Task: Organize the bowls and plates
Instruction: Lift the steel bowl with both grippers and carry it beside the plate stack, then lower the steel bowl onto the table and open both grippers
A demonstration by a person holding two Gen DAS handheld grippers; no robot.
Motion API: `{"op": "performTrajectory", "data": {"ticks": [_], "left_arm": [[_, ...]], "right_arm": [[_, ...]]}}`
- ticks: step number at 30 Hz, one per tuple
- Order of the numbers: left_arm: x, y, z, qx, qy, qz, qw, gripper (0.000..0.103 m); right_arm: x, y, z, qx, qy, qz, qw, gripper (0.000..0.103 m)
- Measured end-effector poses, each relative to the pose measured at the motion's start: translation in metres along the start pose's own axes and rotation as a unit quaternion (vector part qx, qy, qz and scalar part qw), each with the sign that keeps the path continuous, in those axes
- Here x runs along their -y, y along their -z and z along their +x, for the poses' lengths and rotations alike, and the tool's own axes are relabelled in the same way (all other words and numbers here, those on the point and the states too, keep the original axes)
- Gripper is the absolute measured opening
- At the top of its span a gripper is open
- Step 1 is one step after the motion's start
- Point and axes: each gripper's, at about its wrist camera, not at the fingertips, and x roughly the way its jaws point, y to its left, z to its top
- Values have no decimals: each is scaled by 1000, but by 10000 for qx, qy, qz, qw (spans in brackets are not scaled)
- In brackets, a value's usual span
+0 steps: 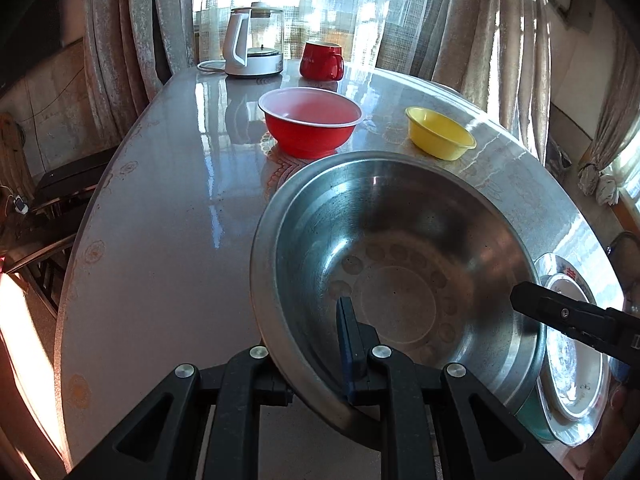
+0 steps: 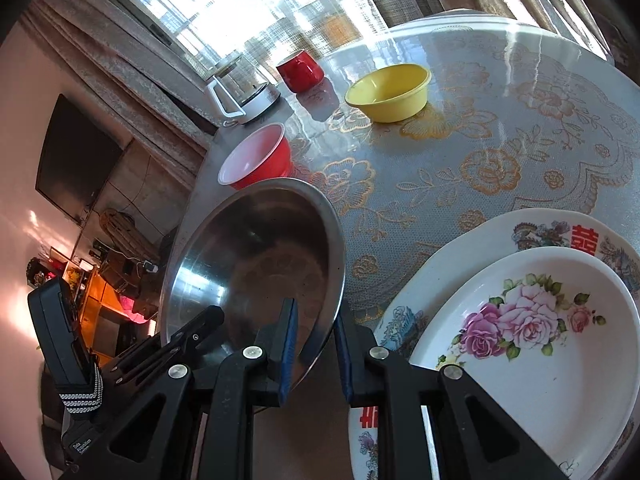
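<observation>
1. Both tongs meet on the steel bowl (image 1: pixel 400 280), which sits tilted at the near edge of the worktop (image 1: pixel 160 240). The left tongs (image 1: pixel 316 344) are closed on its near rim, one blue pad inside the wall and the other hidden beneath. The right tongs (image 2: pixel 314 348) straddle the rim on the opposite side, jaws narrowly apart; whether they pinch the metal cannot be told.
2. The bowl lies straight ahead of both tools, its mouth facing up and away. The stacked floral plates (image 2: pixel 540 340) lie just beside it, on the right hand's side.
3. Beyond it stand a red bowl (image 1: pixel 312 124) and a yellow bowl (image 1: pixel 440 132), apart from each other; the red is nearer, likely the next nesting partner.
4. The worktop is round, glossy, with a gold-flowered cover. A kettle (image 1: pixel 252 44) and a red mug (image 1: pixel 322 60) stand at the far edge before curtained, sunlit windows.
</observation>
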Motion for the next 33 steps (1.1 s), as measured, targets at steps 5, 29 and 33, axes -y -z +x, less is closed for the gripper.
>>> {"op": "performTrajectory", "data": {"ticks": [5,29,33], "left_arm": [[-1,4,4,-67,-11,-23,10000,17],[-4,7,7,-81,-40,-57,9999,18],[0,9,7,-85,-69,-22,9999,18]], "right_arm": [[0,4,6,-112,88,23,9999,18],[-5,7,12,-203,156,-125,9996,21],[-6,8,11,-170,230,-155,9995,21]]}}
